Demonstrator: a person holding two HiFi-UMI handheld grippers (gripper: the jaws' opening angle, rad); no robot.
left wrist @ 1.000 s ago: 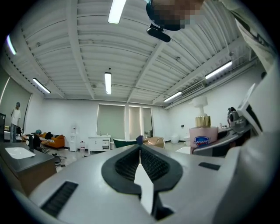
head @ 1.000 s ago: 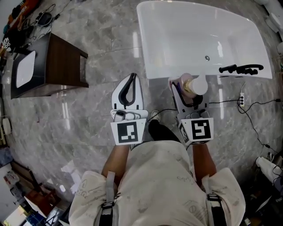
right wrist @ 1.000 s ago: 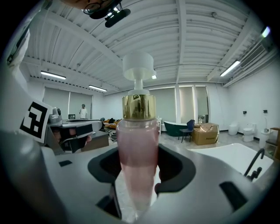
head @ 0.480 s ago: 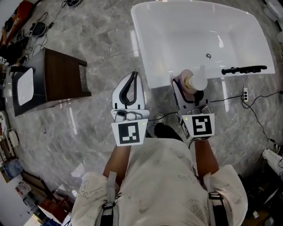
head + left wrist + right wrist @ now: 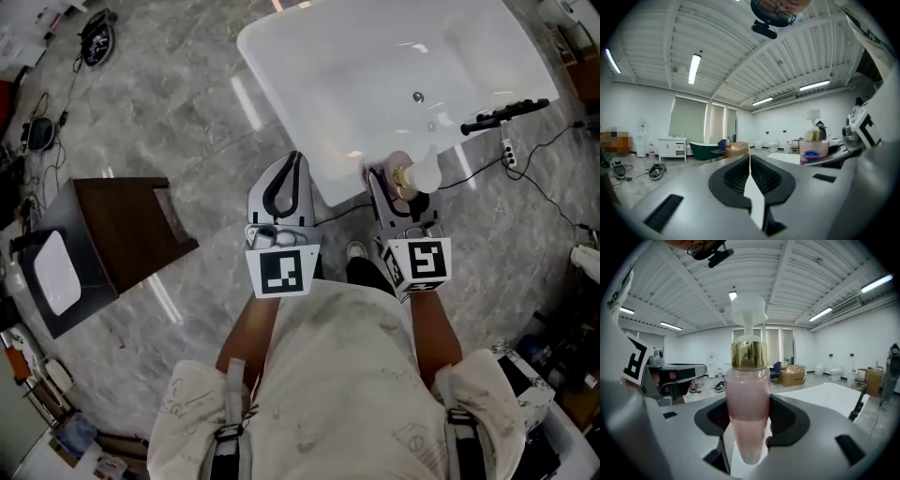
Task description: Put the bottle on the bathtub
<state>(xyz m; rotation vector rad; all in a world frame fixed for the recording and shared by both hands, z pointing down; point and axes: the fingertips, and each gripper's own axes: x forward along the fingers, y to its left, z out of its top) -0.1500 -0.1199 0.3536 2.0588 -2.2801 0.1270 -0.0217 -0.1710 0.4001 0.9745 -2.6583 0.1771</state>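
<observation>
The left gripper [image 5: 286,184] was held forward at waist height with its jaws closed on nothing, while the right gripper [image 5: 397,180] beside it was clamped on the lower body of a pink pump bottle [image 5: 747,394]. The bottle was carried in the air, apparently over the near rim of the white bathtub [image 5: 375,75] by its front corner, and had not yet been set down. Beyond it lay the bare basin, and a black tap fitting [image 5: 502,113] was seen on the far right edge; a dark cabinet [image 5: 131,230] stood well apart on the marble floor [image 5: 187,112] to the left. The rim was judged to be a narrow, glossy surface. A tall bottle released there off level, or too near either edge, could be tipped into the basin or dropped to the floor. A slip in the jaws was also thought possible, since the body appeared to taper toward its base. The bottle was held upright, its long axis vertical and crosswise to the jaws, with the gold collar and white pump head uppermost; the spout seemed to point toward the right.
</observation>
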